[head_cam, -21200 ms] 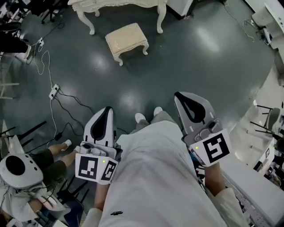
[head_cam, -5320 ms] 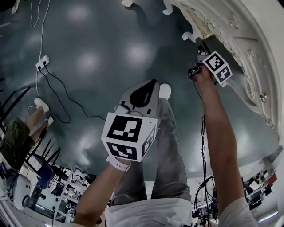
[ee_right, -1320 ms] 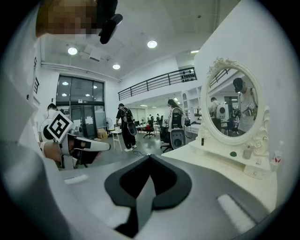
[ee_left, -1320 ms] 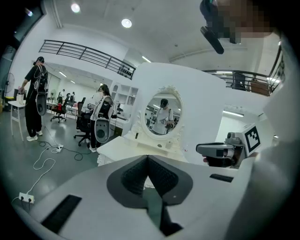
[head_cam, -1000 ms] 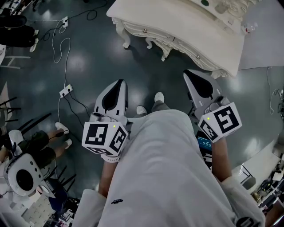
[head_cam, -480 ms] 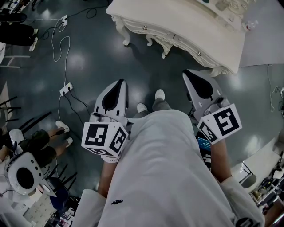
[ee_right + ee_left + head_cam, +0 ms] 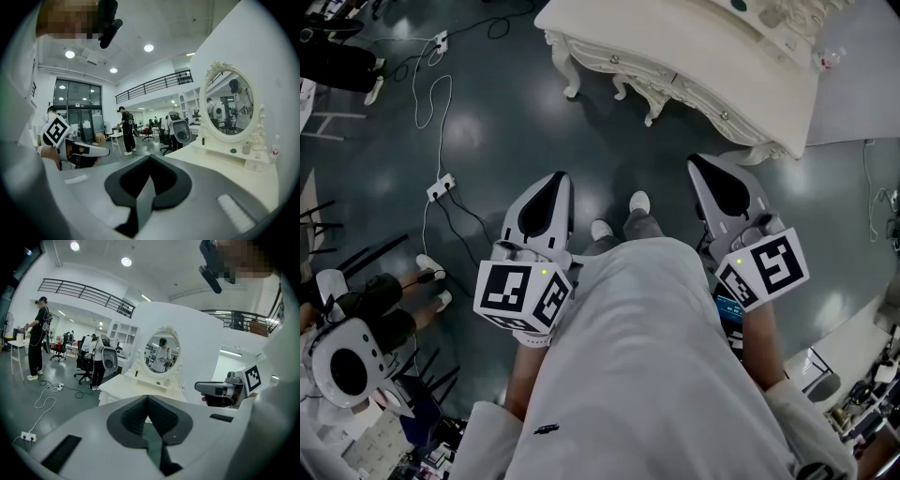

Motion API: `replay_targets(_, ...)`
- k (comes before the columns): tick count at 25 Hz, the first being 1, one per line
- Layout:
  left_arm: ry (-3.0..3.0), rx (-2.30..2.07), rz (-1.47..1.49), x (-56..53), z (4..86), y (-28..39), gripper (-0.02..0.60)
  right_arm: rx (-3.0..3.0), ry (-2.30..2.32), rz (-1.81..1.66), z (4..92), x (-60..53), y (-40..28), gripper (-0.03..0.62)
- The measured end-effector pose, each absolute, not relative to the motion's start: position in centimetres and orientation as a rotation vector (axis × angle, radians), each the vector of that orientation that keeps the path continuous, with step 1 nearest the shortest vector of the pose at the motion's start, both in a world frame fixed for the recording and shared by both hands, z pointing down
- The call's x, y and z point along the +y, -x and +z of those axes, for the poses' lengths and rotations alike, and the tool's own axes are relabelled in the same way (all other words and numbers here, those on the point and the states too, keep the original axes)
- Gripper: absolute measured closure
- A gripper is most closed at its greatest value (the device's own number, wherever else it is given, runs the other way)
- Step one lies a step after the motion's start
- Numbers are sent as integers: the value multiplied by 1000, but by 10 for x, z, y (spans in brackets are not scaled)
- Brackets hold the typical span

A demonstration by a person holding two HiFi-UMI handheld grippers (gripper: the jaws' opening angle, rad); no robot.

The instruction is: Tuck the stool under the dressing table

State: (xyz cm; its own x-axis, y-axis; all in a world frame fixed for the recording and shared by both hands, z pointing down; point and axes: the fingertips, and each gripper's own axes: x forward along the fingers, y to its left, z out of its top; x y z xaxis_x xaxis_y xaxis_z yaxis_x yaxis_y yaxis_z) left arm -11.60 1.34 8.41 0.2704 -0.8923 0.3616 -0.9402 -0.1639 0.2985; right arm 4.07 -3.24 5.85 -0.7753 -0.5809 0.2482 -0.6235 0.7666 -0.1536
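The person holds the left gripper (image 7: 554, 180) and the right gripper (image 7: 697, 166) out in front, one on either side of the torso (image 7: 637, 375). Both point forward and slightly downward, roughly parallel and well apart. Each gripper's jaws are closed tip to tip with nothing between them, and the left cube (image 7: 523, 298) and the right cube (image 7: 764, 270) sit at the rear of each, over the hand that grips it. The bare left forearm (image 7: 517, 389) and right forearm (image 7: 761, 352) run back close along the body with the elbows bent.
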Motion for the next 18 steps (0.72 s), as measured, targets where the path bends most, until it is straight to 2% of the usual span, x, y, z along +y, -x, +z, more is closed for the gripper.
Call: replay_targets(18,-2039,-1666,53,89,102,186,575,-2751,-1023,297,54,24,6,582)
